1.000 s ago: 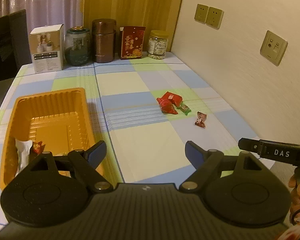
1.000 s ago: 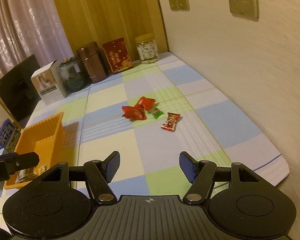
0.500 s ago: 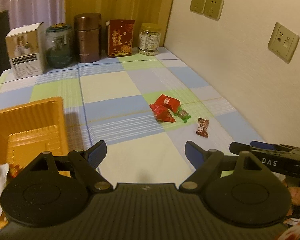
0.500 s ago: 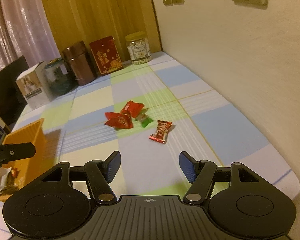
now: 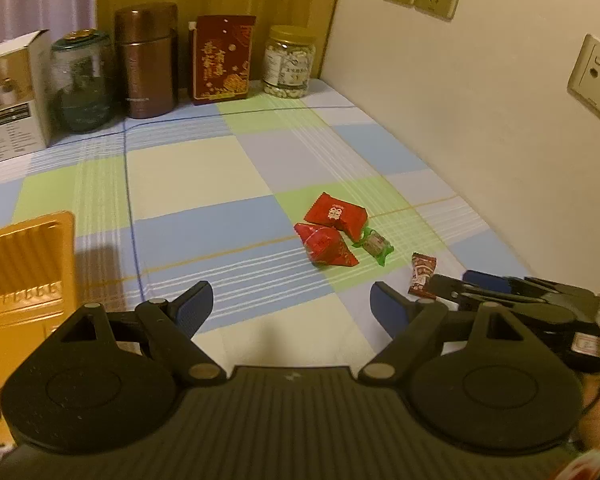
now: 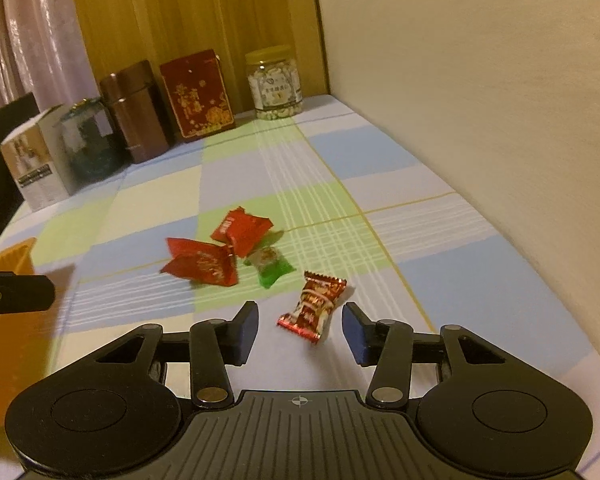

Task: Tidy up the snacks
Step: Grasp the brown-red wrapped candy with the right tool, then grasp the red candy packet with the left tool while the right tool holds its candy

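Several wrapped snacks lie on the checked tablecloth: two red packets point(image 6: 204, 265) point(image 6: 242, 230), a small green candy point(image 6: 269, 265) and a dark red-and-white candy point(image 6: 314, 307). My right gripper point(image 6: 300, 330) is open, low over the table, its fingers on either side of the dark red candy without touching it. My left gripper point(image 5: 290, 306) is open and empty, above the cloth short of the snacks point(image 5: 328, 245). The orange tray point(image 5: 18, 264) is at the left, partly cut off. The right gripper's fingers point(image 5: 456, 286) show beside the dark red candy point(image 5: 422, 274).
Along the back stand a white box point(image 5: 8, 94), a glass jar point(image 5: 82, 82), a brown canister point(image 5: 146, 60), a red box point(image 5: 220, 64) and a nut jar point(image 5: 288, 62). A wall point(image 5: 480, 92) with sockets runs close along the right. The left gripper's finger point(image 6: 16, 293) shows beside the tray point(image 6: 8, 320).
My right gripper has moved forward and down until its fingers bracket the dark red candy, and the fingers have narrowed. My left gripper has swung right, away from the tray.
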Demonstrator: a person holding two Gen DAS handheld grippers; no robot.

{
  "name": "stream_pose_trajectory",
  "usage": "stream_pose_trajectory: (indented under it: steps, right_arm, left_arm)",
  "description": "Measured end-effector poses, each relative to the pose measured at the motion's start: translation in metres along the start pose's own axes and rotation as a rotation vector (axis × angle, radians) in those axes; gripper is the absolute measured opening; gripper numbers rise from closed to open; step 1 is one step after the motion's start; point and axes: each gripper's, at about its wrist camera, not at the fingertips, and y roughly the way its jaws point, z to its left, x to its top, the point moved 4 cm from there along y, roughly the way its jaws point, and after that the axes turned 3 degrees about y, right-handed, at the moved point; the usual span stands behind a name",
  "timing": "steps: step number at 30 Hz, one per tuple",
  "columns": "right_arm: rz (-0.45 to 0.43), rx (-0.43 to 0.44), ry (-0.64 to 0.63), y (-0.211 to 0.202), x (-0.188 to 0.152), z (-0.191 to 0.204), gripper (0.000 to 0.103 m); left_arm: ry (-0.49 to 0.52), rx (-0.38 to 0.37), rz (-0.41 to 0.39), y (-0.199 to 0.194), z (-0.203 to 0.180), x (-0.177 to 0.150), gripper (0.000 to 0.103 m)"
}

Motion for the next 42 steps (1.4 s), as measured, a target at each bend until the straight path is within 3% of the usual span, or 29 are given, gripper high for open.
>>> stream_pose_trajectory:
  steps: [10, 12, 20, 26, 32, 36, 39, 42]
  right_arm:
    - [0.016, -0.042, -0.047, 0.042, -0.004, 0.002, 0.034]
    - [0.009, -0.043, -0.083, 0.043, -0.006, 0.005, 0.024]
    - [-0.002, -0.017, -0.052, 0.038, 0.000, -0.011, 0.023]
    - [-0.008, -0.011, -0.024, 0.029, 0.002, -0.023, 0.023]
    - [-0.009, -0.008, -0.002, 0.027, 0.003, -0.029, 0.023]
    - [-0.012, -0.004, 0.015, 0.025, 0.003, -0.032, 0.023]
    - [-0.008, -0.004, 0.024, 0.026, 0.002, -0.033, 0.022]
    - [-0.002, -0.002, 0.036, 0.026, 0.000, -0.035, 0.022]
  left_arm:
    - [0.056, -0.017, 0.033, 0.030, -0.008, 0.013, 0.084]
    - [0.075, -0.025, 0.034, 0.036, -0.010, 0.017, 0.085]
    - [0.229, -0.062, 0.103, 0.075, -0.021, 0.032, 0.085]
    - [0.355, -0.044, 0.135, 0.108, -0.028, 0.032, 0.084]
    - [0.452, -0.042, 0.132, 0.134, -0.035, 0.033, 0.075]
    - [0.460, -0.072, 0.104, 0.145, -0.037, 0.036, 0.070]
    - [0.438, -0.087, 0.117, 0.151, -0.037, 0.037, 0.053]
    - [0.422, -0.082, 0.133, 0.146, -0.040, 0.033, 0.049]
